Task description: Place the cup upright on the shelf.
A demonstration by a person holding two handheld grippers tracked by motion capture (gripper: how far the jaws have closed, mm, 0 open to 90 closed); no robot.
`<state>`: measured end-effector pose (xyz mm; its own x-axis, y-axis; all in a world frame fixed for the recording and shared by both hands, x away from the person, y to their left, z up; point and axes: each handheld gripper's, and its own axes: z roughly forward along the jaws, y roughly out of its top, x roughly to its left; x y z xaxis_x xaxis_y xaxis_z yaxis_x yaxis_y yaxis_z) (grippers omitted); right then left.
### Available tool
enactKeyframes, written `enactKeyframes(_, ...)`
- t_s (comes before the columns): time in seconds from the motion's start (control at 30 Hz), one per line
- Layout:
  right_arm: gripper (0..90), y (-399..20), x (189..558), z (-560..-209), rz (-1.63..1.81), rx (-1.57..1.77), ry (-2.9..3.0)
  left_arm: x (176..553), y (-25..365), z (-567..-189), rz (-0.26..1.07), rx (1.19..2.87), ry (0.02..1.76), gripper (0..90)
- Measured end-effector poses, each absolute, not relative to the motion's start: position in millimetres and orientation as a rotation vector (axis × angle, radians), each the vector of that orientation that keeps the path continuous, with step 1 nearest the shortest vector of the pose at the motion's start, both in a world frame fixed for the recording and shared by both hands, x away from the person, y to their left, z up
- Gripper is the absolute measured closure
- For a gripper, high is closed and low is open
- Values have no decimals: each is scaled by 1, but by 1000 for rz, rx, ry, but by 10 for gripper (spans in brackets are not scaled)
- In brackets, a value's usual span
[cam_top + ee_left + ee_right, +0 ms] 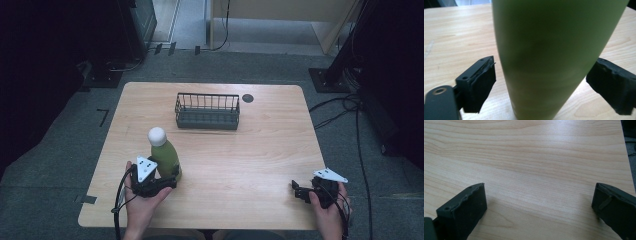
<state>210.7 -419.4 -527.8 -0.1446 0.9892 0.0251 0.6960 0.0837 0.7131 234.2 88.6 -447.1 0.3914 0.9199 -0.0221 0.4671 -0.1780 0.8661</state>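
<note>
Your left gripper [167, 181] had its jaws apart on either side of the green bottle [165, 156], a gap showing at each pad [477, 83]. The bottle stood upright between them on the wooden table [250, 160]. Your right gripper [298, 191] sat well apart, jaws spread over bare wood.

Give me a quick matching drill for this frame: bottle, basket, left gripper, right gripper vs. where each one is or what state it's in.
Things:
1. green bottle
2. wire basket
3. left gripper
4. right gripper

Places or states:
A. open over bare wood near the table's right front
B. upright, white cap, between two jaws
C. far middle of the table, nothing visible in it
D. open, one jaw on each side of the bottle, not clamped

Pairs: 1-B, 2-C, 3-D, 4-A
</note>
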Motion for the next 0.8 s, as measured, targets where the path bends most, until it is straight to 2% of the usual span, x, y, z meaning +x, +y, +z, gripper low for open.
enactKeyframes(0.03, 0, -419, 211, -528, 820, 1657, 1897, 235, 87, -447, 682, 1785, 1217, 143)
enactKeyframes(0.27, 0, -419, 211, -528, 820, 1656, 1897, 242, 82, -448, 657, 1773, 1231, 145)
enactKeyframes(0.37, 0, -419, 211, -528, 820, 1657, 1897, 242, 81, -446, 690, 1748, 1226, 200)
enactKeyframes(0.8, 0, -419, 211, -528, 820, 1657, 1896, 247, 78, -440, 695, 1718, 1191, 209)
